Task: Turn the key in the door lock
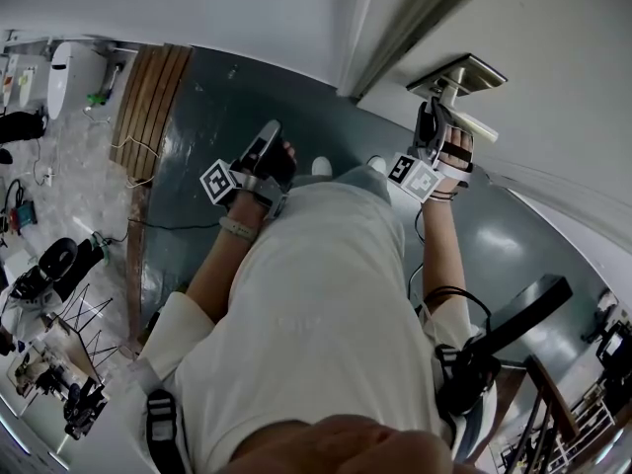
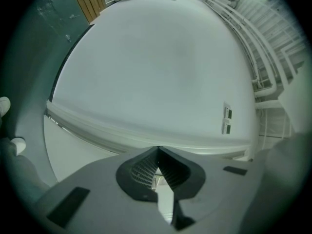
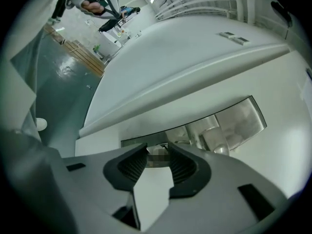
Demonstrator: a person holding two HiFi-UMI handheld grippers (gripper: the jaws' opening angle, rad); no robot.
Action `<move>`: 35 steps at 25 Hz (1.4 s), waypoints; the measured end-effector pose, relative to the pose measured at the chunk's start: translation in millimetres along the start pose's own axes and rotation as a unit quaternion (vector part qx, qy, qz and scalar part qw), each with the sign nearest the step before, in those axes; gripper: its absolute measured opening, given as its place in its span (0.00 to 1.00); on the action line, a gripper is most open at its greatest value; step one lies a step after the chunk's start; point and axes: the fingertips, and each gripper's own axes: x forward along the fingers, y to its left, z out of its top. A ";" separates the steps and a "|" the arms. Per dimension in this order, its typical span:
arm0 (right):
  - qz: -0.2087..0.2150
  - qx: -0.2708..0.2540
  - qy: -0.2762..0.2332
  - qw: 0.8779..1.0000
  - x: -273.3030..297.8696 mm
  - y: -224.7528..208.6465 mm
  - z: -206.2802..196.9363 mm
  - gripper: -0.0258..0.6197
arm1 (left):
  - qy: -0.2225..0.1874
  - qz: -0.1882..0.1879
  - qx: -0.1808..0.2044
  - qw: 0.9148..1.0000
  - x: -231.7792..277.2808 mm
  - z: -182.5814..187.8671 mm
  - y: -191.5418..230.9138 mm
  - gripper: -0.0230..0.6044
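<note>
At brushed-metal door lock plate (image 1: pixel 476 69): right gripper (image 3: pixel 157 153), jaws spread wide, clasping nothing.
Left of that plate: left gripper (image 2: pixel 157 153), jaws pressed together, empty.

No words, numbers or brands can be read anywhere; the only signs are black-and-white square markers on the cubes of the left gripper (image 1: pixel 269 129) and right gripper (image 1: pixel 430 113).
</note>
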 end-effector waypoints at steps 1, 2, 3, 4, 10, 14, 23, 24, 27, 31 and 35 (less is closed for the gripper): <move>-0.004 -0.003 0.002 1.000 0.7 0.3 -0.1 0.26 | 0.001 0.000 0.000 1.000 0.0 -0.3 0.4 0.05; -0.007 -0.005 0.004 1.000 1.5 1.0 -0.2 0.26 | 0.002 0.000 0.001 1.000 0.3 -0.7 1.0 0.05; -0.009 -0.005 0.005 1.000 2.4 2.0 -0.1 0.26 | 0.002 0.000 0.000 1.000 0.5 -1.0 1.7 0.05; -0.011 -0.002 0.007 1.000 3.2 2.9 0.3 0.26 | 0.002 0.001 0.000 1.000 0.6 -1.0 2.6 0.05; -0.026 0.060 0.006 0.998 4.2 -1.6 3.6 0.24 | 0.003 0.002 -0.005 1.000 1.6 -3.0 3.9 0.05; -0.029 0.123 0.000 0.992 3.7 -5.2 4.6 0.24 | 0.003 0.002 -0.006 1.000 1.3 -3.7 3.9 0.05; -0.001 0.320 -0.039 0.947 1.5 -12.3 2.5 0.24 | 0.001 -0.001 -0.006 1.000 -1.9 -3.2 0.8 0.05; 0.003 0.341 -0.043 0.939 1.5 -12.0 1.9 0.23 | 0.001 -0.001 -0.006 1.000 -2.8 -2.9 1.6 0.05; 0.010 0.377 -0.053 0.925 1.3 -12.0 0.1 0.23 | 0.001 0.002 -0.003 1.000 -5.6 -2.0 4.9 0.05; 0.016 0.441 -0.075 0.894 2.4 -16.8 0.4 0.23 | -0.001 0.003 -0.003 1.000 -5.3 -1.1 5.5 0.05; 0.036 0.540 -0.091 0.836 4.7 -16.3 -8.2 0.22 | 0.000 0.002 -0.003 1.000 -3.9 -1.7 4.4 0.05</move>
